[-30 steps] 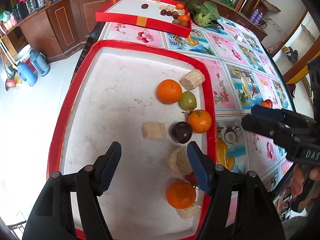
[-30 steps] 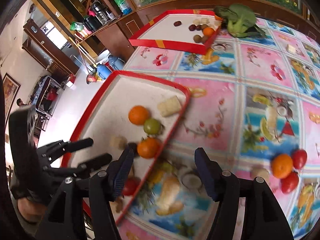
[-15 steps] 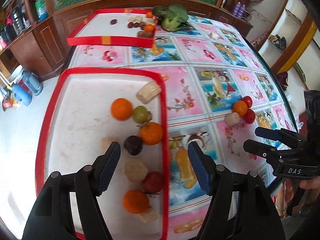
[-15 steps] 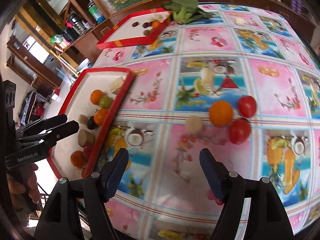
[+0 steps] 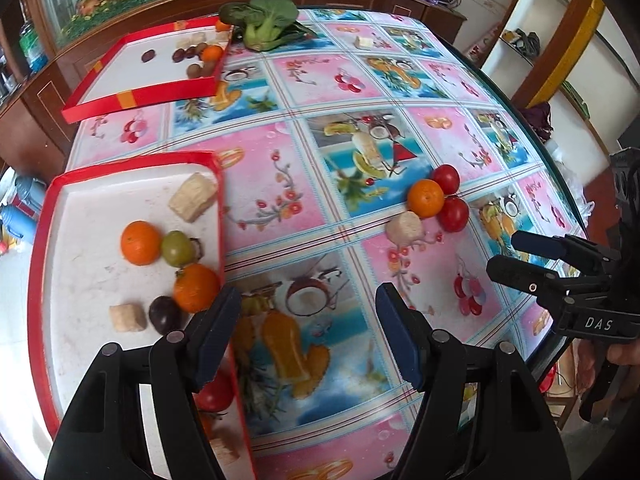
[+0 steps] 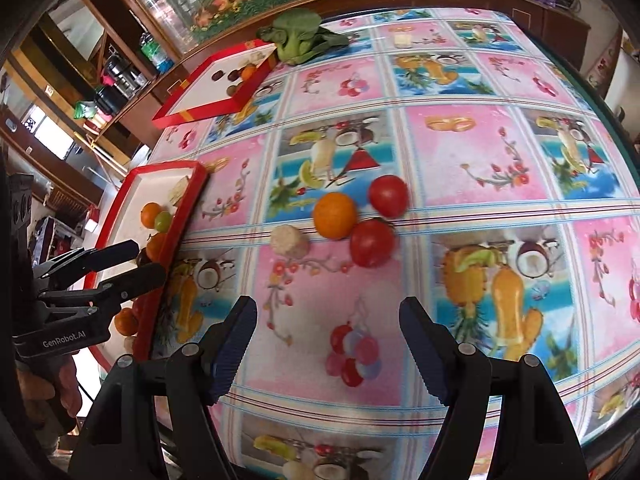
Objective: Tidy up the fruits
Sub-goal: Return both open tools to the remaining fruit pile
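On the tablecloth lie an orange, two red tomatoes and a pale beige chunk, bunched together; the group also shows in the left wrist view, with the orange in its middle. My right gripper is open and empty, a short way in front of them. My left gripper is open and empty over the tablecloth beside the near red tray, which holds oranges, a green fruit, a dark plum and beige chunks.
A second red tray with small fruits sits at the far left, with a leafy green vegetable beside it. The table's rounded edge runs along the right. Wooden cabinets stand behind the table.
Both grippers have swung right, away from the near tray, toward the fruits loose on the tablecloth. Those fruits now sit closer in both views. Both stay open.
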The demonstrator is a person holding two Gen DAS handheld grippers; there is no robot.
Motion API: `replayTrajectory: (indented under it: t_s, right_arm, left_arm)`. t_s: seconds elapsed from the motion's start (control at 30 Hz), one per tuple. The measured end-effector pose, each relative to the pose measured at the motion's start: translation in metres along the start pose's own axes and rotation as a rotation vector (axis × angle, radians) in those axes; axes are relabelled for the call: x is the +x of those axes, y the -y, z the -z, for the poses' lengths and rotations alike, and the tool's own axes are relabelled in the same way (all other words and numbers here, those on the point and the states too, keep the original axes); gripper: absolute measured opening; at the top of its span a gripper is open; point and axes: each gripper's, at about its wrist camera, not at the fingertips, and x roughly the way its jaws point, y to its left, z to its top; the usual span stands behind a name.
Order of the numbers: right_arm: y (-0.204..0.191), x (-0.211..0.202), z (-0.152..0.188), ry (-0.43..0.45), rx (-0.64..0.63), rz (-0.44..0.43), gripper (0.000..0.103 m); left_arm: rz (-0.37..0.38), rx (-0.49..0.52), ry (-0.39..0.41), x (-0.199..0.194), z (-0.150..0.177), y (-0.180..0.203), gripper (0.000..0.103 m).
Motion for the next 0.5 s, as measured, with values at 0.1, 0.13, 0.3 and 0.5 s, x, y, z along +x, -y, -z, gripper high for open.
replayTrajectory:
  t_s: [0.1, 0.13, 0.3, 0.5]
  right_arm:
    - [0.011, -0.003, -0.001, 0.002, 0.011, 0.01, 0.076]
    - [0.014, -0.002, -0.001, 0.002, 0.013, 0.014, 0.076]
    - [0.025, 0.001, -0.002, -0.001, 0.008, 0.029, 0.076]
    - [0.028, 0.015, -0.012, -0.013, -0.012, 0.025, 0.069]
  left_arm:
    - [0.008, 0.01, -0.015, 0.007, -0.002, 0.007, 0.069]
    - [0.01, 0.013, -0.019, 0.01, -0.003, 0.01, 0.069]
    - [0.026, 0.023, -0.047, 0.027, -0.01, 0.021, 0.069]
    - [0.039, 0.079, -0.064, 0.05, -0.026, 0.043, 0.069]
